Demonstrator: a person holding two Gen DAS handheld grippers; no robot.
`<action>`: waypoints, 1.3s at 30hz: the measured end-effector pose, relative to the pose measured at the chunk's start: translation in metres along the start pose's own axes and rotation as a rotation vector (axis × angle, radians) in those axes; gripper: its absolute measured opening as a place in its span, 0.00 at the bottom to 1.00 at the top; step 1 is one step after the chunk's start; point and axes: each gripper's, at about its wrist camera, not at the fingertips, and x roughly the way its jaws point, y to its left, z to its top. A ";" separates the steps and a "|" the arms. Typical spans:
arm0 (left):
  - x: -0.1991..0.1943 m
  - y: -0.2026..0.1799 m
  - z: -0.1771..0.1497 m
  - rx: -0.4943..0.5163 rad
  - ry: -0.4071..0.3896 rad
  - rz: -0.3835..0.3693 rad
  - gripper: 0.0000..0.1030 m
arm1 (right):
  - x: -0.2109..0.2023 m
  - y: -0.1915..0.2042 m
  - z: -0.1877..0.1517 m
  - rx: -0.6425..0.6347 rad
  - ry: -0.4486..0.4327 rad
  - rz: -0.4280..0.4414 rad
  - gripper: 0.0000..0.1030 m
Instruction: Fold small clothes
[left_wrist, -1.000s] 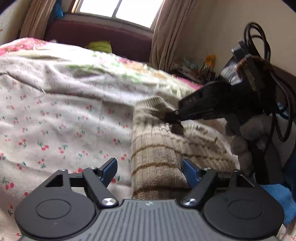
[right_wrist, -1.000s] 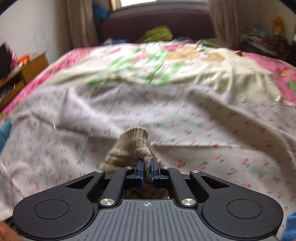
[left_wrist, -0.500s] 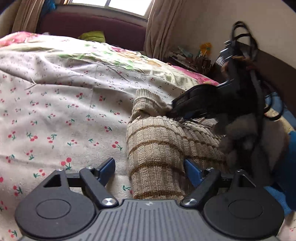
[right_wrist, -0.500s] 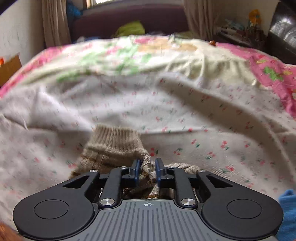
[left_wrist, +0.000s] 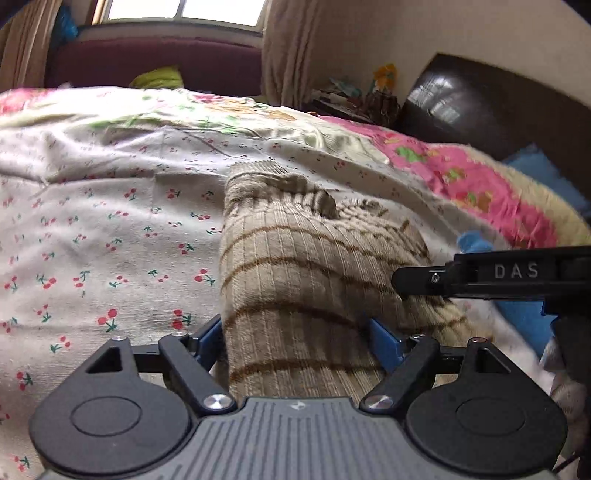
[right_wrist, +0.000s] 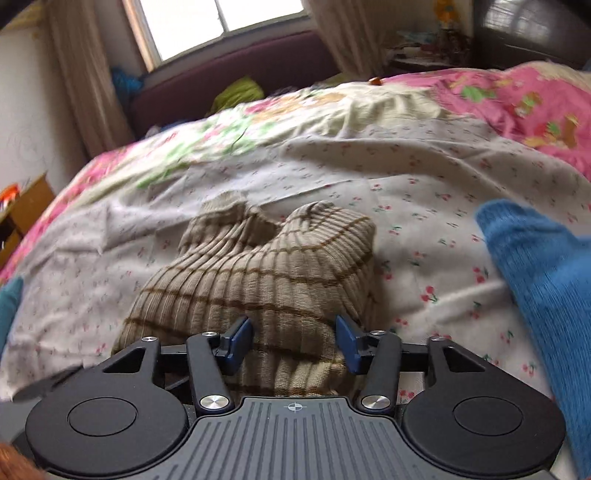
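On the cherry-print bedsheet (left_wrist: 110, 236), to the left of everything else, nothing but bare cloth is seen. Towards the middle, a beige ribbed knit garment (left_wrist: 306, 266) with thin brown stripes is laid, its ribbed cuff end (left_wrist: 258, 181) turned away towards the window. It is judged to be soft, light and limp, likely to sag and bunch when lifted; a hold on a doubled edge or on the cuff would probably be surest. The left gripper (left_wrist: 295, 332) is held low over the near end of the garment, tilted downward, its blue fingers (left_wrist: 210, 338) spread wide with the knit lying between them and not visibly pinched. Further right, the right gripper (right_wrist: 293, 341) is likewise angled down over the same garment; its jaws are opening, the knit bunched between them, no longer pressed. At far right a blue fuzzy cloth (right_wrist: 535, 266) is seen on the sheet.
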 end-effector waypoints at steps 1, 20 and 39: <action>-0.001 -0.001 -0.001 0.009 -0.002 0.007 0.89 | 0.001 -0.002 -0.003 -0.017 -0.001 -0.038 0.21; -0.004 -0.045 0.079 0.159 -0.068 0.166 0.88 | 0.001 -0.063 -0.039 0.294 -0.128 0.113 0.18; 0.106 -0.026 0.118 0.028 0.148 0.372 0.89 | -0.015 -0.061 -0.040 0.227 -0.195 0.148 0.25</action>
